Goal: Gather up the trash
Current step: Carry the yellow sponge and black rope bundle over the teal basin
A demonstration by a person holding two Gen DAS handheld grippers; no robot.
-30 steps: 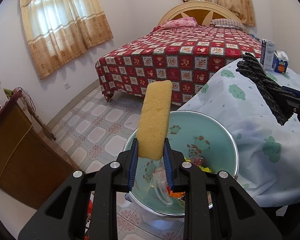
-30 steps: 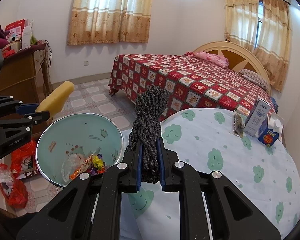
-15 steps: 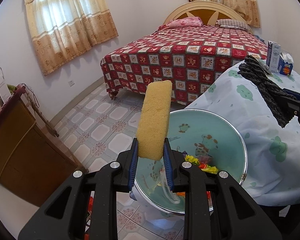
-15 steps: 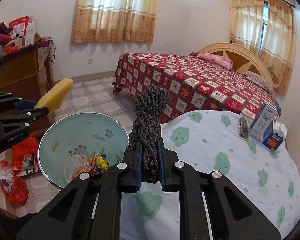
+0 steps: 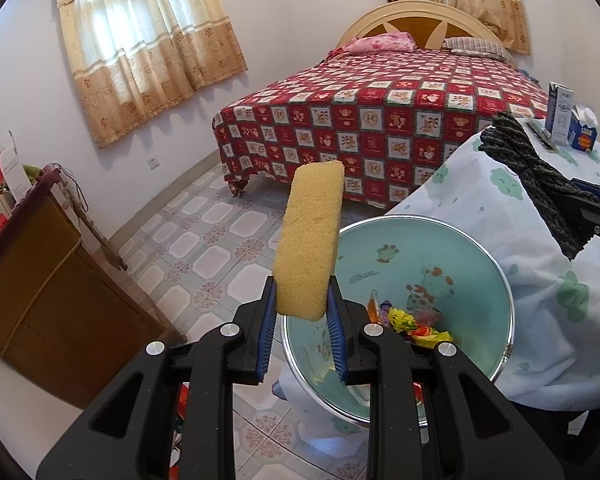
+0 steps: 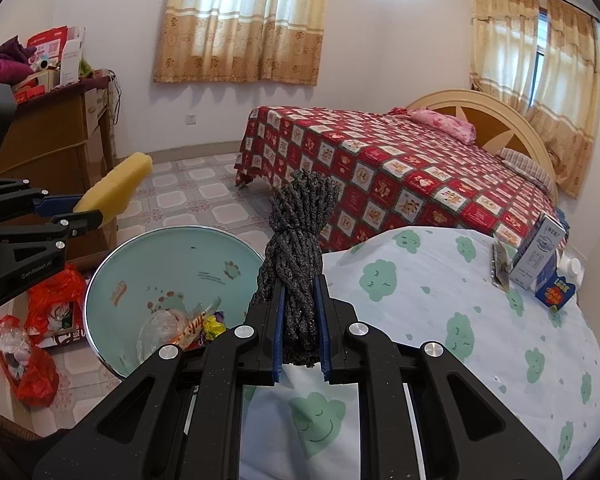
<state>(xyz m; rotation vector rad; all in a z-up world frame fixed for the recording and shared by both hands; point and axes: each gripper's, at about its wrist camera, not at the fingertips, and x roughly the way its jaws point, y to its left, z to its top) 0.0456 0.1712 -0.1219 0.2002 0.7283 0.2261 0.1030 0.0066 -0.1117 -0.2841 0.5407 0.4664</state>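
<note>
Sponge (image 5: 309, 240), yellow, stands upright at frame centre, pinched at its lower end by left gripper (image 5: 302, 312). Right gripper (image 6: 300, 320) is clamped on dark rope bundle (image 6: 298, 248). Teal bin (image 5: 440, 248), lower right, holds wrappers beside clothed table (image 6: 440, 300).

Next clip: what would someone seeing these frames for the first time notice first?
Most likely the yellow sponge standing upright in the left gripper, held above the near rim of the mint-green basin that already holds bright wrappers. Next, the dark grey rope bundle clamped in the right gripper, at the edge of the cloud-print tablecloth. Behind both, the red patchwork bed fills the background.
</note>
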